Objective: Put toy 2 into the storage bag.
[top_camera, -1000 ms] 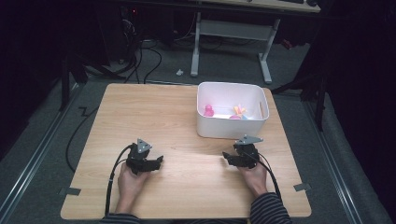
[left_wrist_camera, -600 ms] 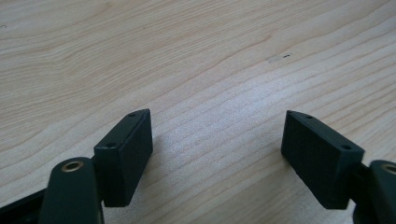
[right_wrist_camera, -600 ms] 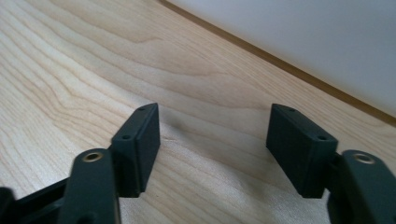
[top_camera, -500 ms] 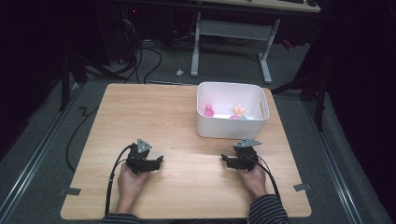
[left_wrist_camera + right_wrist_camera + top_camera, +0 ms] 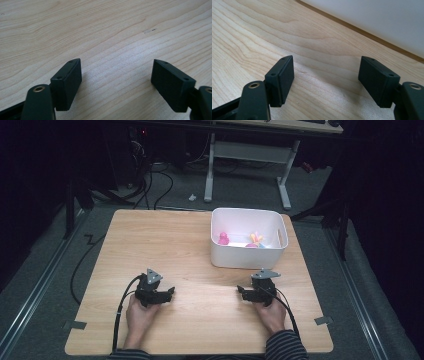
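Small pink and orange toys (image 5: 224, 239) already lie in the white plastic bin (image 5: 247, 257); the left hand-held gripper (image 5: 169, 293) gapes empty on the wooden bench (image 5: 200, 330), and the right hand-held gripper (image 5: 242, 292) has just been opening, empty.

bin (image 5: 248, 256) on the table's (image 5: 165, 240) far right, toys (image 5: 223, 239) inside, both claws nearer.

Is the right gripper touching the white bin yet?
Apart. In the high view, bare wooden table separates the right gripper from the white bin; in the right gripper view its jaws stand open with nothing between them.
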A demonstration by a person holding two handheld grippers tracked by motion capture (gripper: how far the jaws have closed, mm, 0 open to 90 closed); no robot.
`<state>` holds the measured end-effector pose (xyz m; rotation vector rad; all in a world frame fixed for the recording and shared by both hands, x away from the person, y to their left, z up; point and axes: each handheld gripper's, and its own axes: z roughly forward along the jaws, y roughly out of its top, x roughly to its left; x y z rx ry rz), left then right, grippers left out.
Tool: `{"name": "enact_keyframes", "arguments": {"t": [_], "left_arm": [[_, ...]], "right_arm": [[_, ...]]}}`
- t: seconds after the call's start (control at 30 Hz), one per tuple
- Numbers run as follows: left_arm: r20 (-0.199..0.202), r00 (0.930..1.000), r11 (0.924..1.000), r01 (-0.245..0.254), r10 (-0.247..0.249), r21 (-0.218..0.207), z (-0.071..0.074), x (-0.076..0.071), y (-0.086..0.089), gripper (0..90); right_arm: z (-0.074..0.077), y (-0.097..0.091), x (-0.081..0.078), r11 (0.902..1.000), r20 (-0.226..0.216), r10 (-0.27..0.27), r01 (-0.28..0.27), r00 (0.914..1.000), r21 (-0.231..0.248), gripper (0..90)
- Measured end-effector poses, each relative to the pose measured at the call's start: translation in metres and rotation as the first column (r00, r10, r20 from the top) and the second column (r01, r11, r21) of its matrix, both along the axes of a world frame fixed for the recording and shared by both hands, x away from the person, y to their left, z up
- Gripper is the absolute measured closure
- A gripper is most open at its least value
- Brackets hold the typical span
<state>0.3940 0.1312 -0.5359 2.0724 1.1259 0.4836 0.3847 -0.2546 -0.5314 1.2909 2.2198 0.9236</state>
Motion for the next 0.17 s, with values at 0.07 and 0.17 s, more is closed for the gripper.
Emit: {"name": "enact_keyframes", "arguments": {"t": [0.07, 0.17], "left_arm": [[0.0, 1.0, 1.0, 0.0, 0.0, 0.0, 0.0, 0.0, 0.0, 24.9], [0.0, 1.0, 1.0, -0.001, 0.001, 0.0, 0.0, 0.0, -0.0001, 25.0]], "right_arm": [[0.0, 0.0006, -0.0009, 1.0, 0.0, -0.01, 0.01, 1.0, 0.0, 28.8], [0.0, 0.0008, -0.0012, 0.9999, -0.001, -0.012, 0.012, 0.9999, 0.001, 28.8]]}}
